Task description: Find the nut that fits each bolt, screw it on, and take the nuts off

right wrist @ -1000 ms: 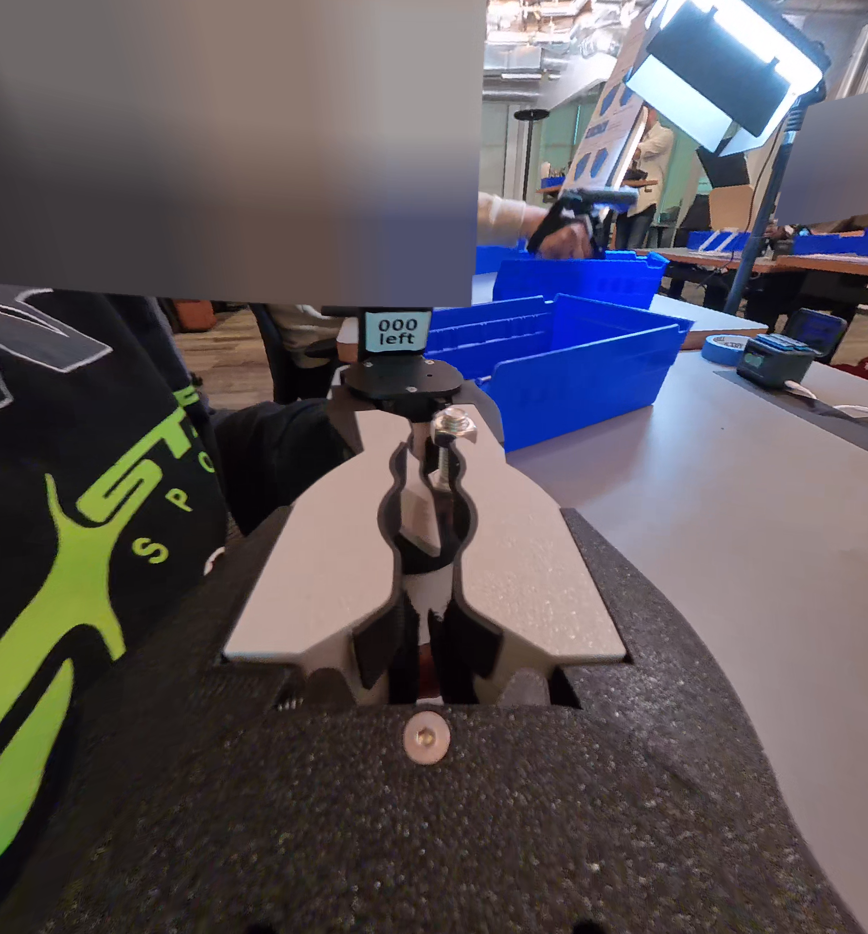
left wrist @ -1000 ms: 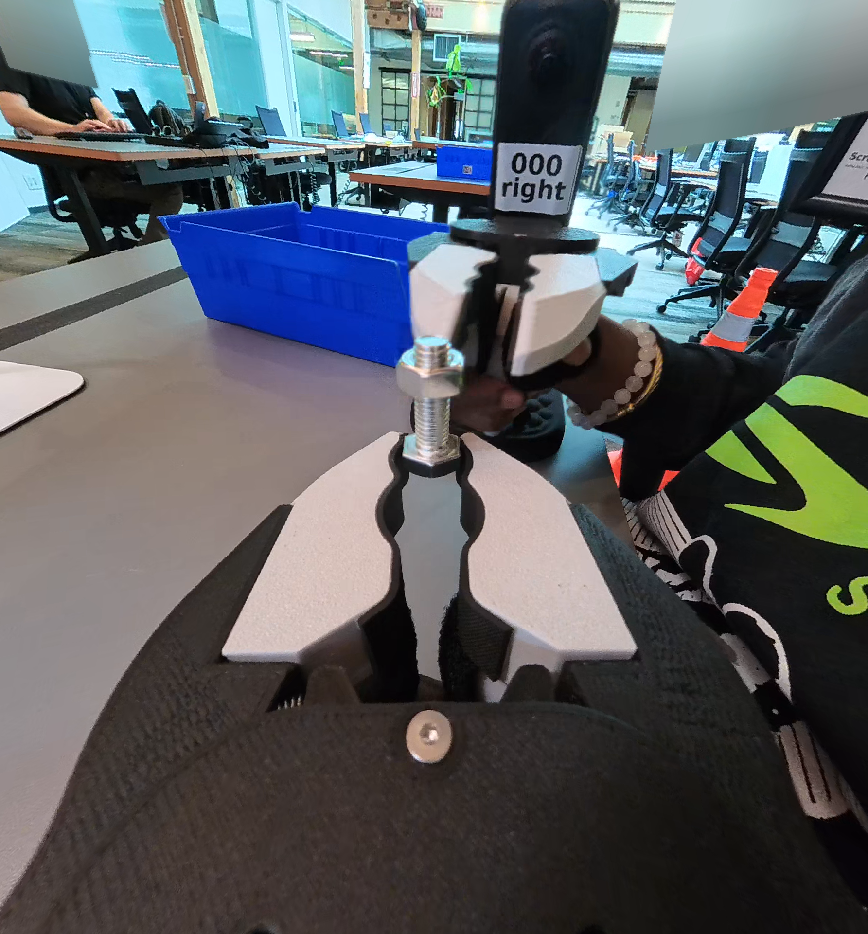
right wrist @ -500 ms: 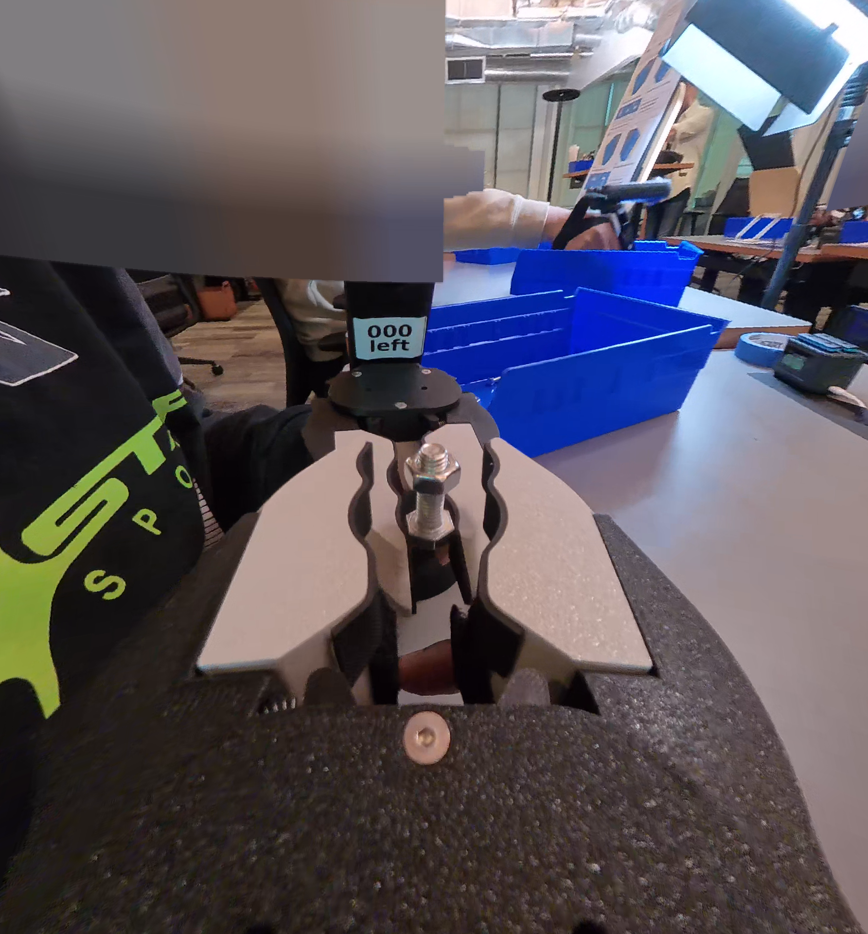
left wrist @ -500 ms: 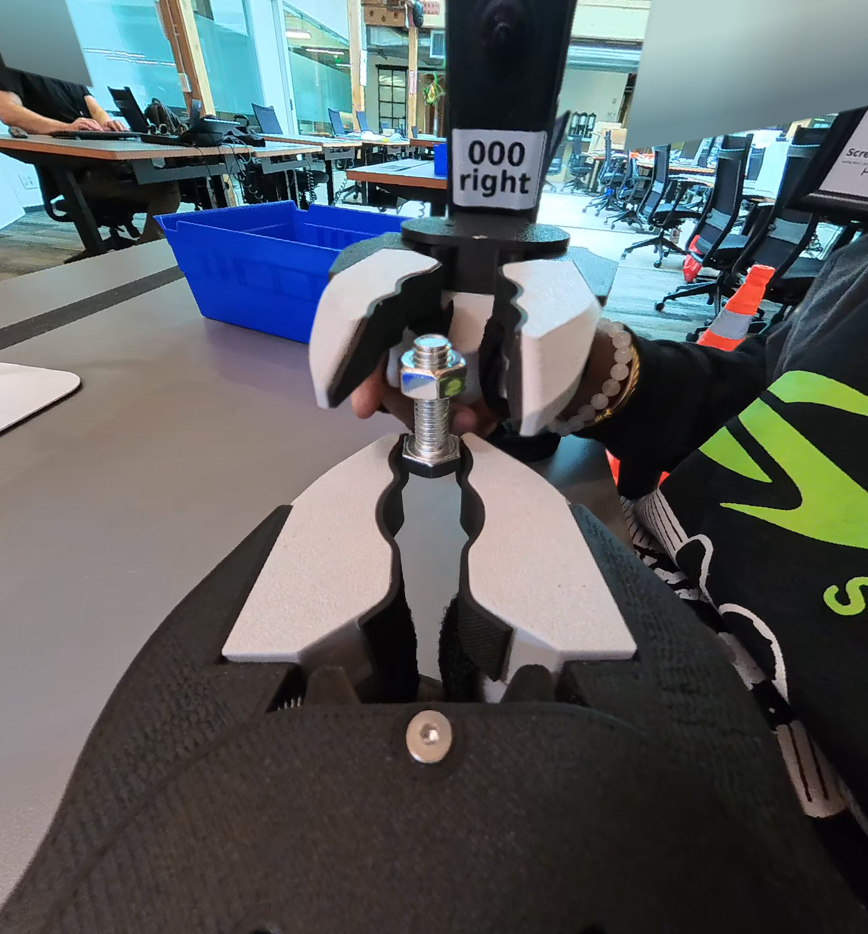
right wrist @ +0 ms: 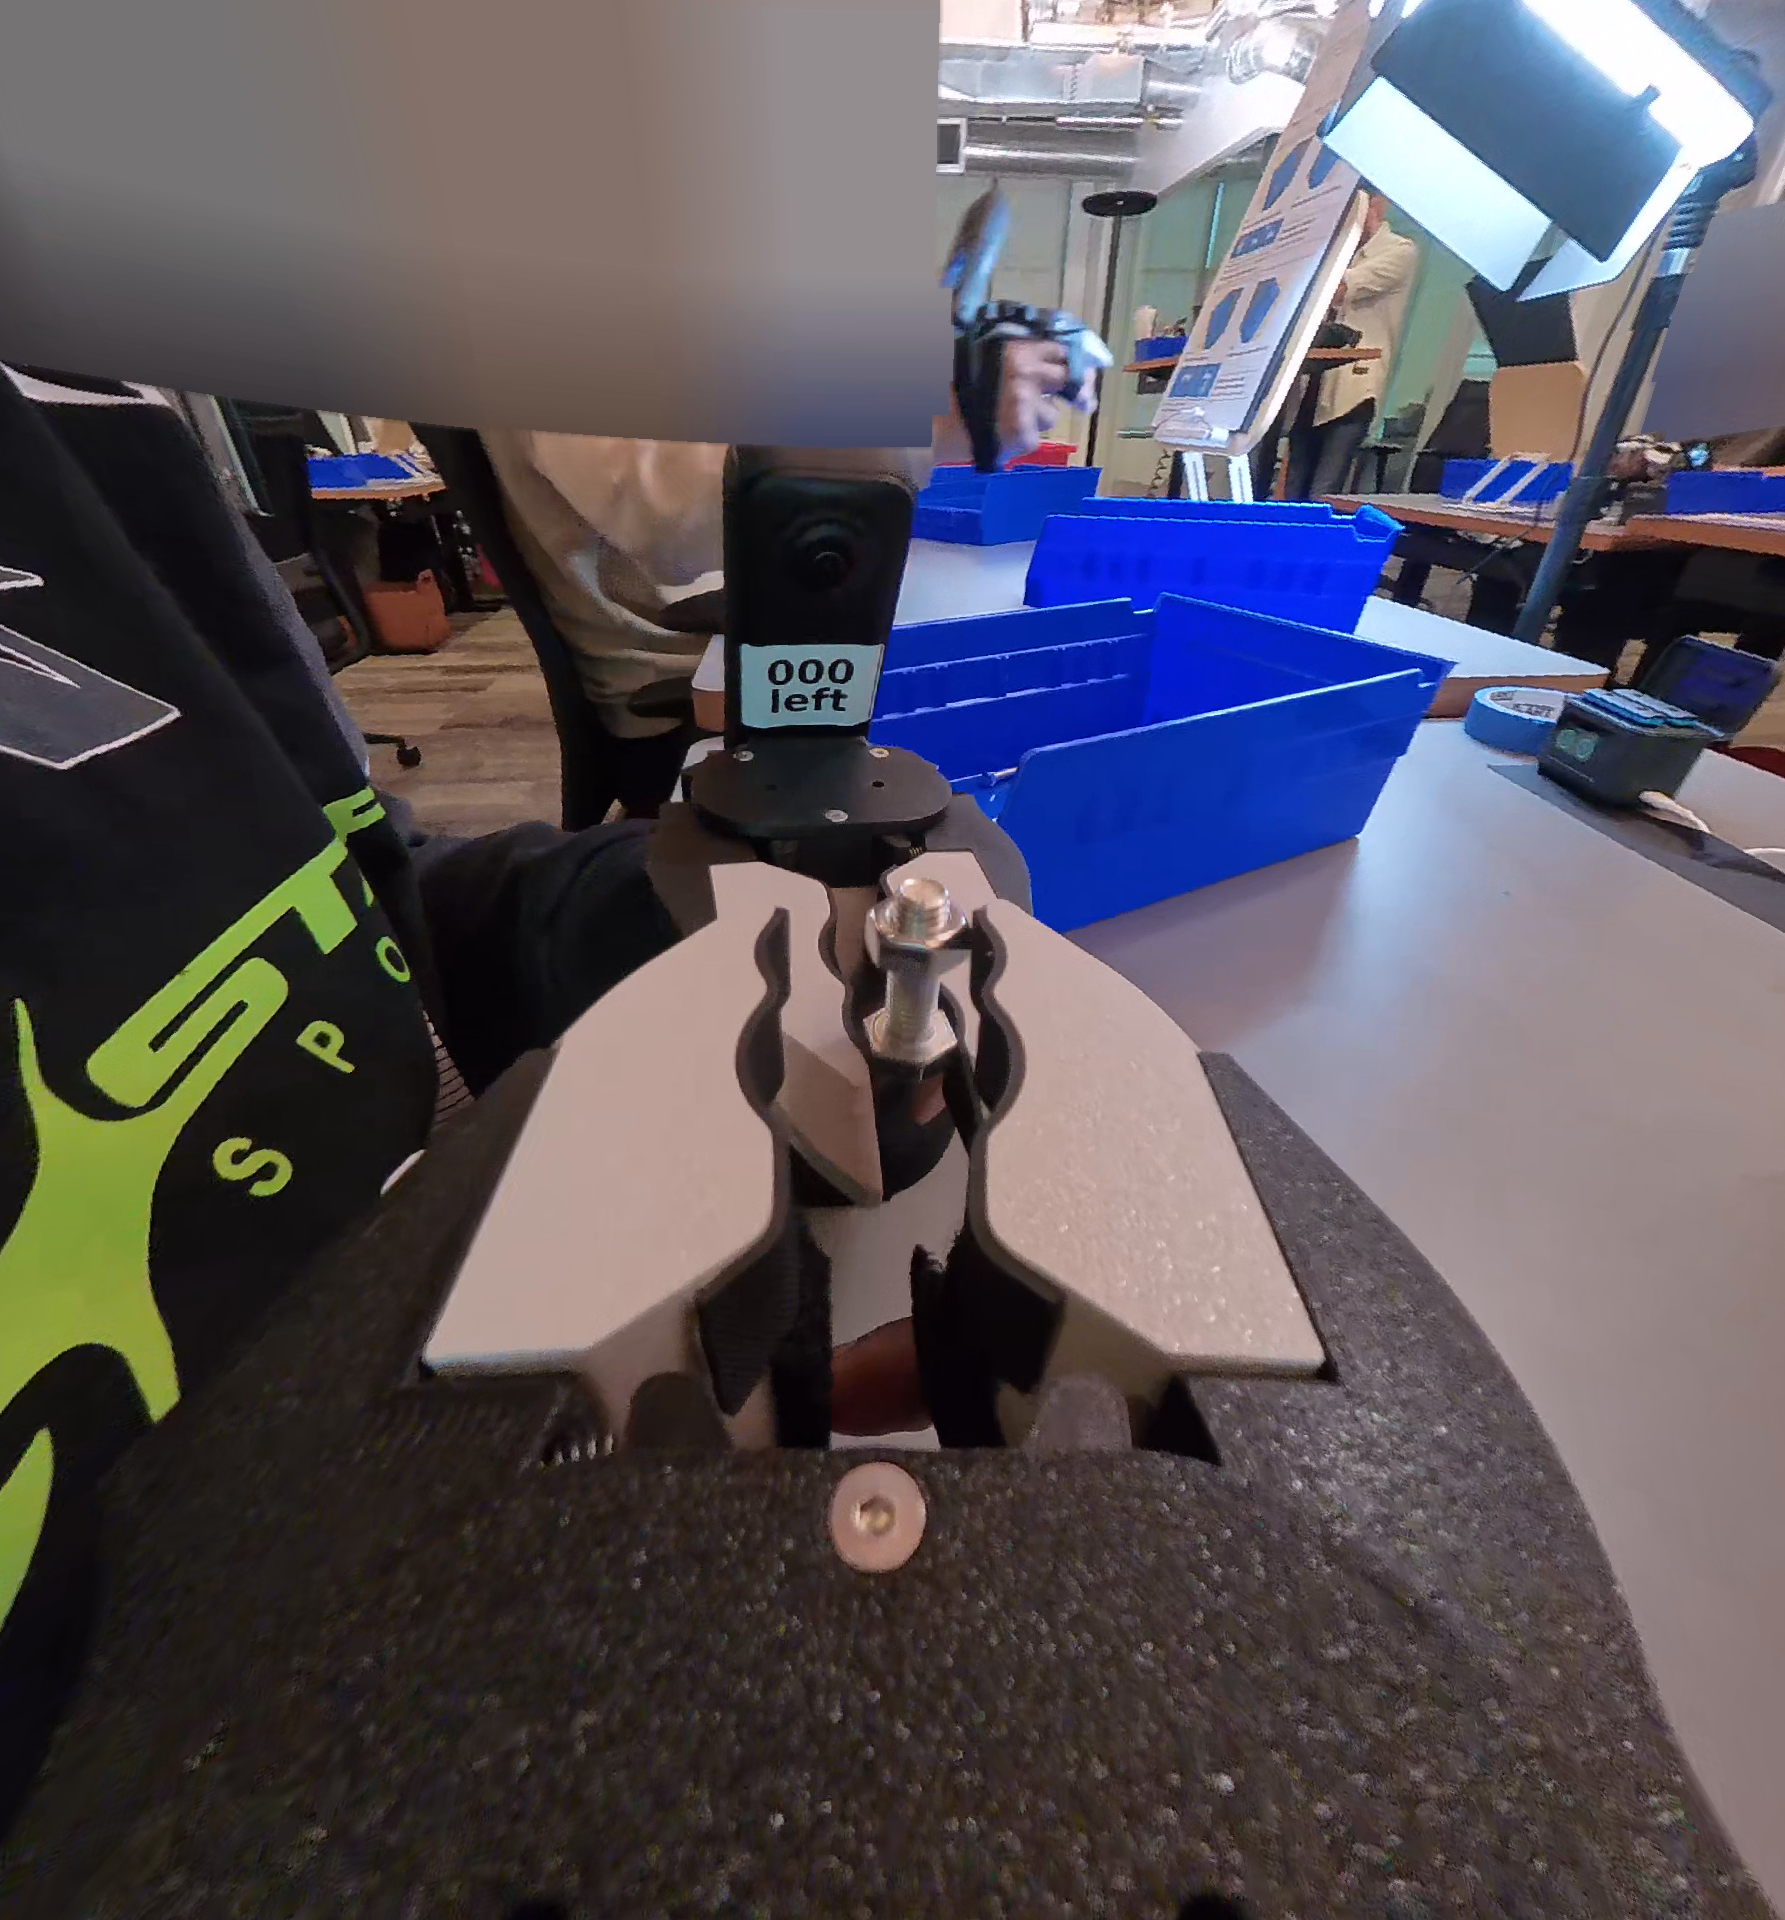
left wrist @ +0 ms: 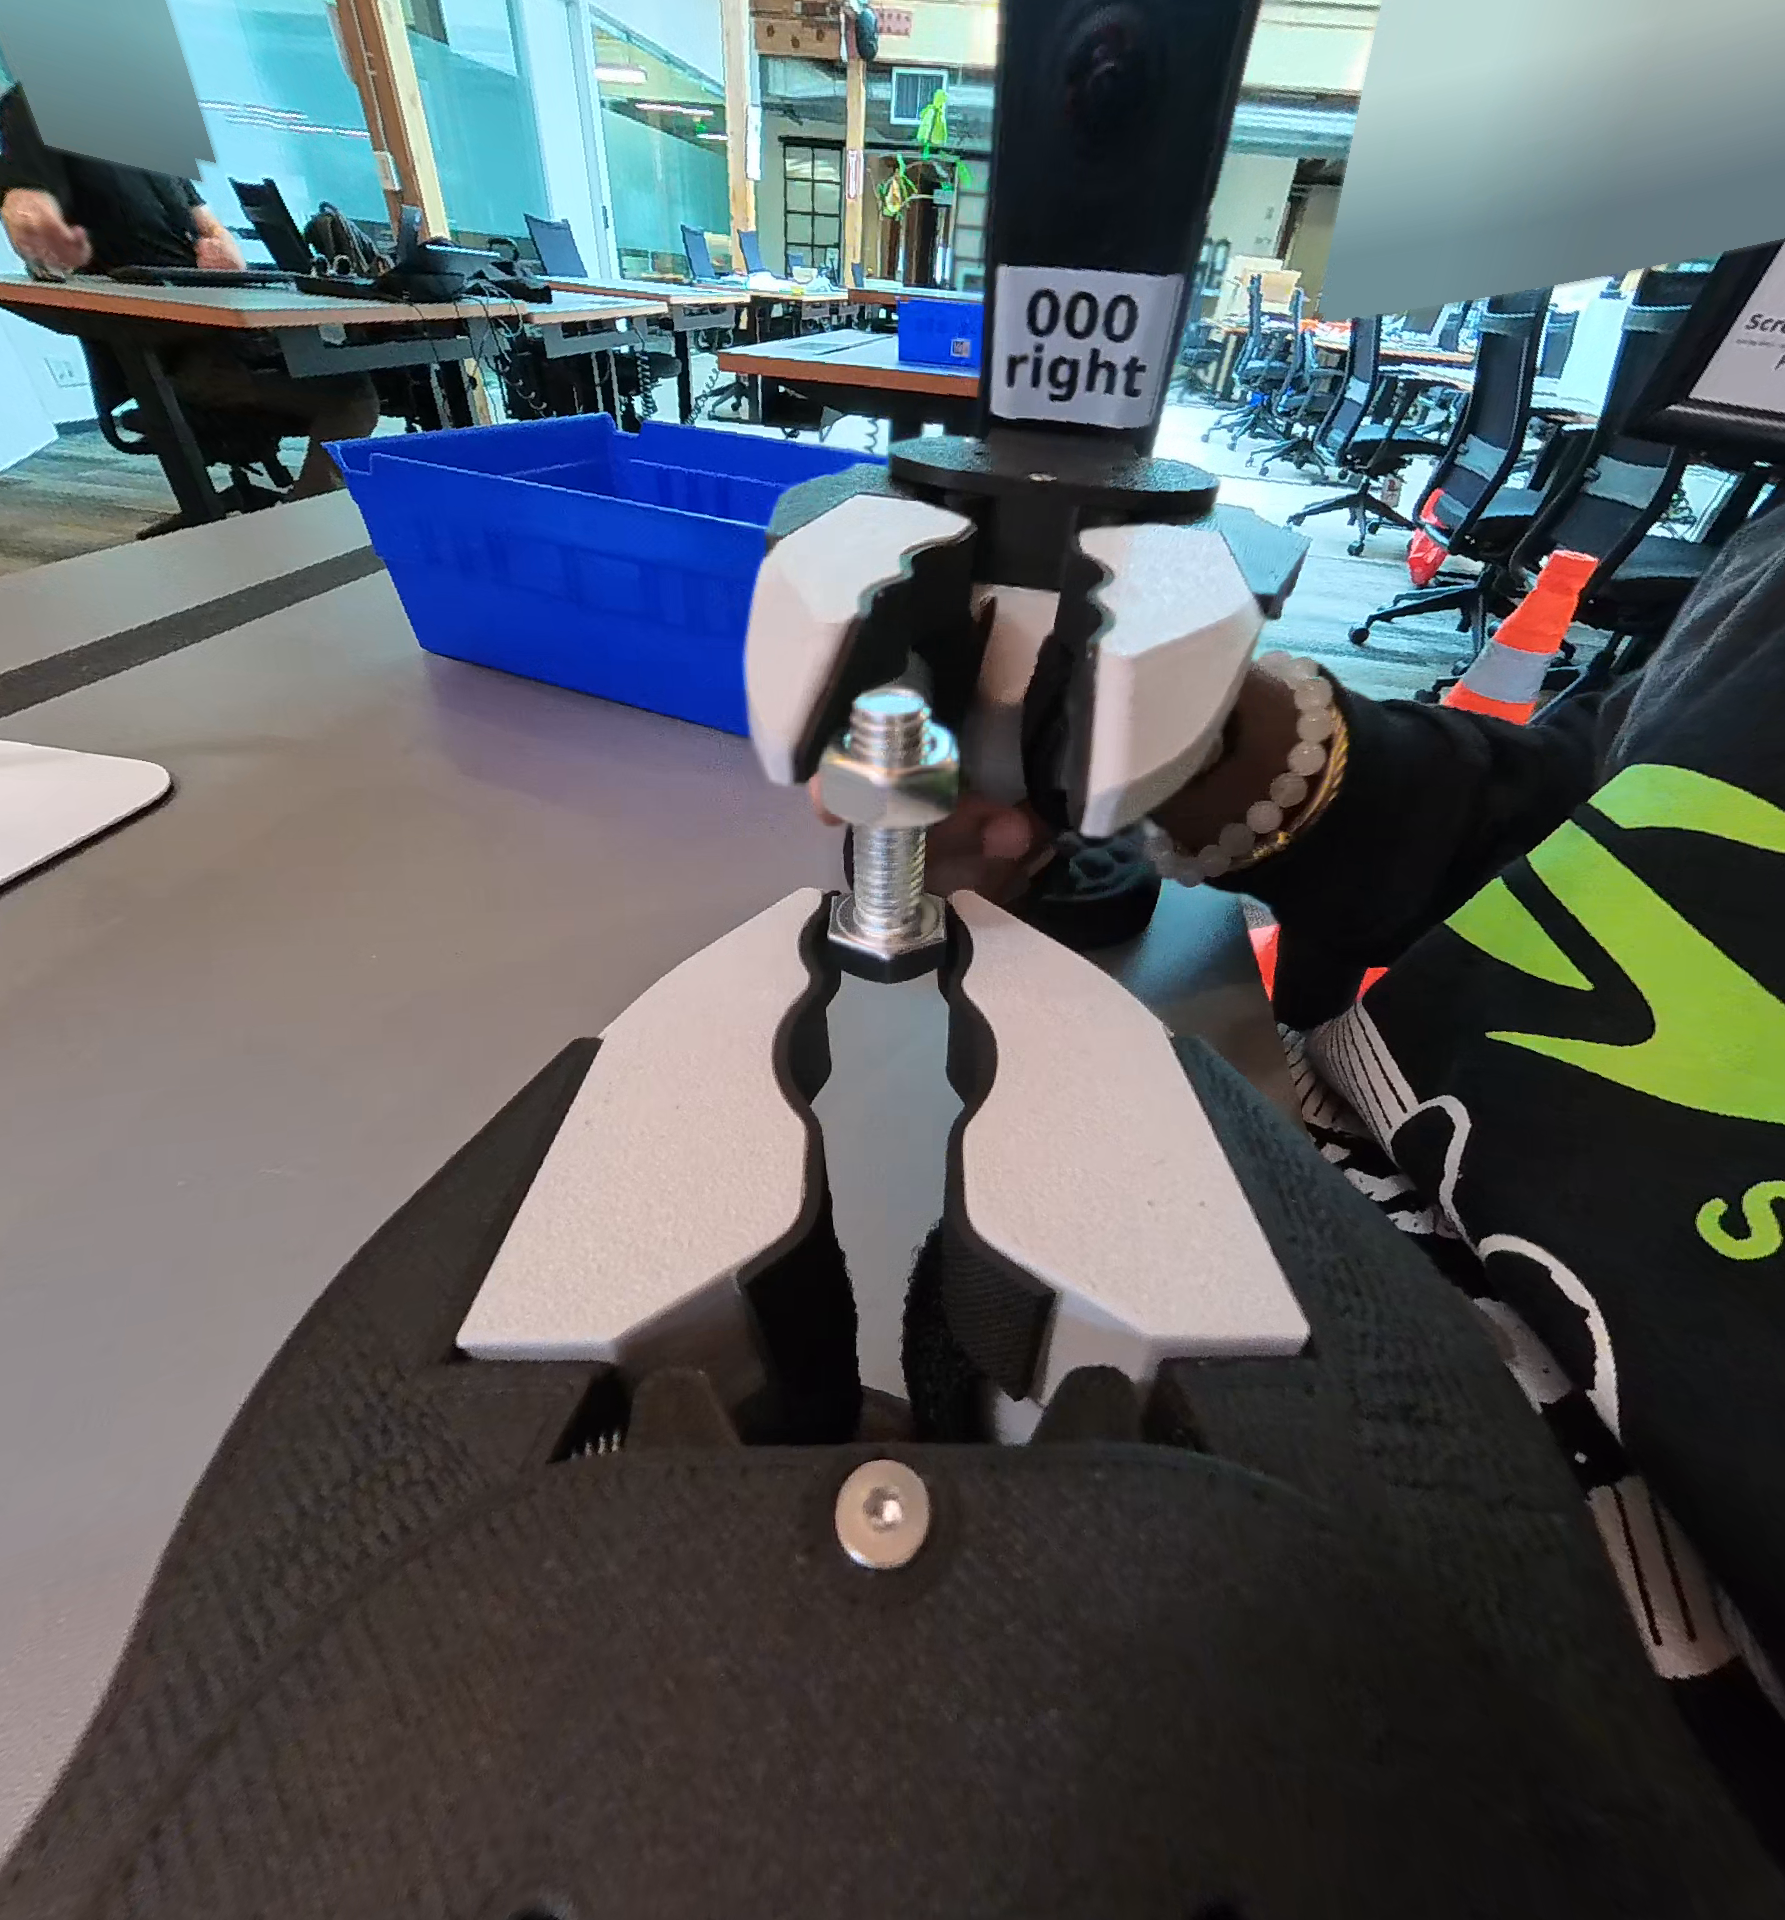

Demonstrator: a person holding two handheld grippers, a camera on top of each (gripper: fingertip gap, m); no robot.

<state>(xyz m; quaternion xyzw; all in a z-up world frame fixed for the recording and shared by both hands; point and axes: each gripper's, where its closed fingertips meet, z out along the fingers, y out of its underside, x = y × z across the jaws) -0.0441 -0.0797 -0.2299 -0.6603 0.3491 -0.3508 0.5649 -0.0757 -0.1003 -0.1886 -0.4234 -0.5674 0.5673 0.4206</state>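
Bolt (left wrist: pixel 889 869): silver, threaded, standing upright at the centre of the left wrist view; its hex head sits at the bottom, pinched between the tips of the left gripper (left wrist: pixel 886 940), which is closed on it. The threaded end points up.
Nut (left wrist: pixel 890 781): silver hexagon, threaded onto the bolt near its top, a few threads showing above it.
Right wrist view: bolt (right wrist: pixel 907 1000) upright in the upper middle, nut (right wrist: pixel 917 932) between the parted tips of the right gripper (right wrist: pixel 883 935); contact cannot be told.
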